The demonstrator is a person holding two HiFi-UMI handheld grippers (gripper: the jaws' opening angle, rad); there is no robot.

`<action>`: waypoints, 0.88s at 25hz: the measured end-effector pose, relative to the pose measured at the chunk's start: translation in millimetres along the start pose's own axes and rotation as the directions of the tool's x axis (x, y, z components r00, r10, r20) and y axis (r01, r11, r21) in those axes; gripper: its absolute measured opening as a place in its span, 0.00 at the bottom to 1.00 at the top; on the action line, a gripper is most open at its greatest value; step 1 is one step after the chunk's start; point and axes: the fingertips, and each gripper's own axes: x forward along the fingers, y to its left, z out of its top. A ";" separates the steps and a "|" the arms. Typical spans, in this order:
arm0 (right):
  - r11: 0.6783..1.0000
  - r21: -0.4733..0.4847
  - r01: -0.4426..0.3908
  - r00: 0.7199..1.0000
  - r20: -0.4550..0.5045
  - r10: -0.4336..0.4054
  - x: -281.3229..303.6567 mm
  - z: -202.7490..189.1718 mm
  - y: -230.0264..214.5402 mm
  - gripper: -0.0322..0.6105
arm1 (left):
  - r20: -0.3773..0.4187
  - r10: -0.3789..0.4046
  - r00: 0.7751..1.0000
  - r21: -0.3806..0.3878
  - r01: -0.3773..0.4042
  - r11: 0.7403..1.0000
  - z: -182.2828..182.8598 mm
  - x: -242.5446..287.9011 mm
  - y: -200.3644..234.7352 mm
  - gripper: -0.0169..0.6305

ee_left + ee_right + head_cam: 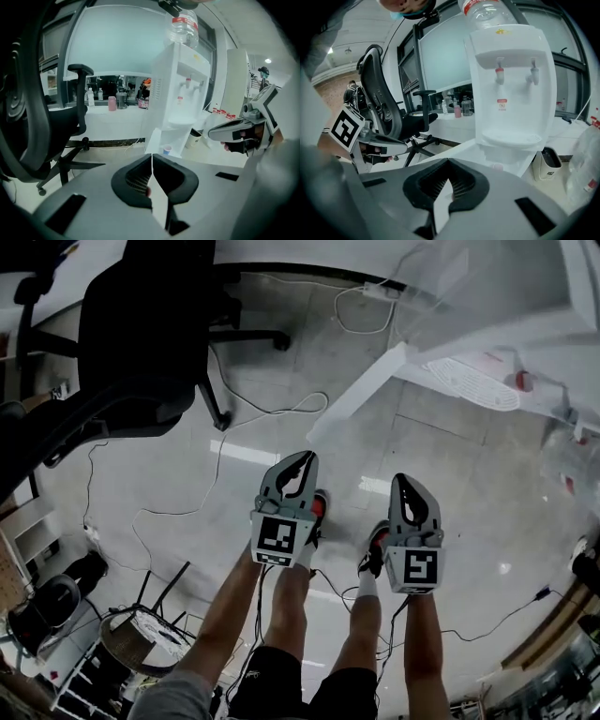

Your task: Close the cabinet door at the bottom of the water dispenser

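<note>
1. The left claw [152,158] has its jaws pressed together with nothing between them. In its own view the tips meet in a single line, aimed at the foot of the water dispenser [180,89].
2. The right claw [449,163] is the same: jaws together and empty, facing the dispenser's front from the other side.
3. From the head view, both claws are held out side by side over the bare floor [441,456], above the person's shoes. Neither touches anything, and the dispenser is well apart from them, up and to the right.
4. The cabinet door [153,140] at the bottom of the dispenser stands open, swung out to the left as both claw views show it. A small cup [167,150] sits in the exposed compartment.
5. Nothing of the task looks done, since the door is open and no claw is on it.
6. What is left, as I judge it: bring a claw to the outer face of the door, push it round until it meets the cabinet front, and check that it seats flush.
7. Whether the cup sits clear of the door's swing is hard to tell through the wide lens.
8. Further out, an office chair [42,126] stands to the left, well apart from the door.
</note>
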 end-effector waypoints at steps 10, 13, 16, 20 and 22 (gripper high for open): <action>0.999 0.024 0.025 1.000 -0.016 -0.024 16.2 -32.6 -15.1 0.07 | -0.037 0.018 0.999 0.006 -0.017 1.000 -45.7 43.0 9.6 0.40; 0.999 0.034 0.032 0.999 -0.023 -0.031 15.8 -42.0 -20.4 0.07 | -0.055 0.027 0.998 -0.005 -0.027 1.000 -56.8 53.2 15.2 0.41; 0.998 0.053 0.038 0.999 -0.038 -0.036 17.1 -54.1 -24.7 0.07 | -0.072 0.020 0.997 0.020 -0.018 1.000 -63.7 60.7 14.8 0.40; 0.997 0.066 0.040 0.999 -0.033 -0.038 16.0 -59.3 -24.7 0.07 | -0.095 0.030 0.995 0.058 -0.024 0.998 -70.5 65.0 16.2 0.40; 0.996 0.077 0.042 0.999 -0.033 -0.040 14.4 -61.9 -24.7 0.07 | -0.108 0.043 0.993 0.074 -0.035 0.997 -74.9 67.4 17.5 0.40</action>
